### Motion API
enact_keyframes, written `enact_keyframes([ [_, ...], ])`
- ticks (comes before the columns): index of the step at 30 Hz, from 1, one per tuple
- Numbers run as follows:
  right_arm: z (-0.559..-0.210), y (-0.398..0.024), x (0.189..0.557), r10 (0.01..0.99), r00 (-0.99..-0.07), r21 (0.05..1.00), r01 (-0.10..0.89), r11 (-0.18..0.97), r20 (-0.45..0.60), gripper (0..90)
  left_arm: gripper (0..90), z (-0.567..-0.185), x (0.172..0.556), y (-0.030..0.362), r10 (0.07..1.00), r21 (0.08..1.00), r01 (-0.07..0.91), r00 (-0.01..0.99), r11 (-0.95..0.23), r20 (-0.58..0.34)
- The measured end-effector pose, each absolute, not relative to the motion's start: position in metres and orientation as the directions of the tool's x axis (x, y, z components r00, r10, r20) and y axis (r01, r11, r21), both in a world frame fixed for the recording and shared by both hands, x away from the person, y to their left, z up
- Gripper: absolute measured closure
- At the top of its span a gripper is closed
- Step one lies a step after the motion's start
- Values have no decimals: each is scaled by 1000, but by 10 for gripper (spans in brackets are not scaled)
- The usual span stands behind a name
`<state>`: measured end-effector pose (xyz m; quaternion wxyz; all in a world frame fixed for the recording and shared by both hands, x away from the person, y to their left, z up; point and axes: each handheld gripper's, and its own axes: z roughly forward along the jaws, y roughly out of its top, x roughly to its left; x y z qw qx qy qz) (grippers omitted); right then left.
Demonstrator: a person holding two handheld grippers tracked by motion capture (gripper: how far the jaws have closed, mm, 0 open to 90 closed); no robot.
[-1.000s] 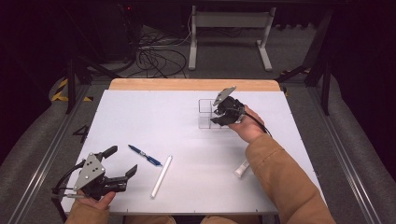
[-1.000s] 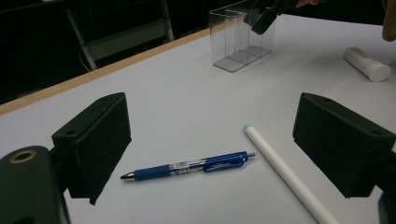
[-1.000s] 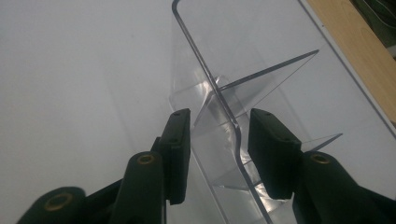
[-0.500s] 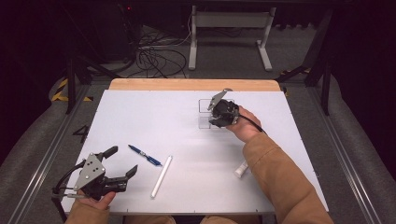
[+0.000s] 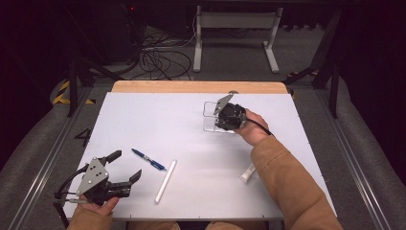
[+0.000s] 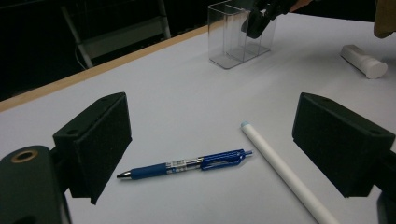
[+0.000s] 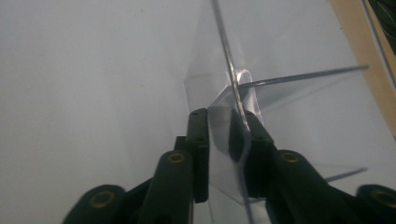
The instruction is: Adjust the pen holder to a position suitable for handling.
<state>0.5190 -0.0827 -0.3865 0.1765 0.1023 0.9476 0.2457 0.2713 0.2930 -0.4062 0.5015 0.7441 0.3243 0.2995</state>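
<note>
A clear plastic box (image 5: 209,120) with inner dividers stands upright at the far middle of the white table (image 5: 191,124). My right gripper (image 5: 225,120) comes at it from the right, shut on one of its thin clear walls (image 7: 233,93); the wall sits between the two black jaws of the right gripper (image 7: 224,116). My left gripper (image 5: 125,165) rests near the table's front left corner, open with nothing between its pads (image 6: 100,140). Just beyond it lie a blue pen (image 6: 187,164) and a long white stick (image 6: 285,172), both flat on the table.
A short white tube (image 5: 247,172) lies beside the right forearm. The blue pen (image 5: 148,159) and white stick (image 5: 165,181) sit between the two hands. A wooden strip (image 5: 191,86) edges the table's far side, with cables and a metal stand on the floor beyond.
My right gripper has shifted a little left and lower at the clear box. The left gripper, pen and stick have not moved.
</note>
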Motion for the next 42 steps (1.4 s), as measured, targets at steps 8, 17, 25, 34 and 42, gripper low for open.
enact_keyframes([
  [8,-381,-81,514,244,-930,503,76,861,-276,865,127,-406,271,293,783,942,182,610,-282,117],
  [17,-360,-67,496,142,-954,537,-22,843,-263,872,127,-406,272,293,782,942,183,612,-283,116],
  [25,-361,-47,481,43,-978,532,-73,843,-203,866,127,-406,272,293,783,943,184,612,-278,112],
  [34,-366,-29,467,-36,-988,507,-107,855,-148,866,127,-406,271,293,781,941,184,614,-282,114],
  [42,-372,-22,469,-53,-991,503,-107,858,-122,866,127,-406,271,293,781,941,184,614,-283,114],
])
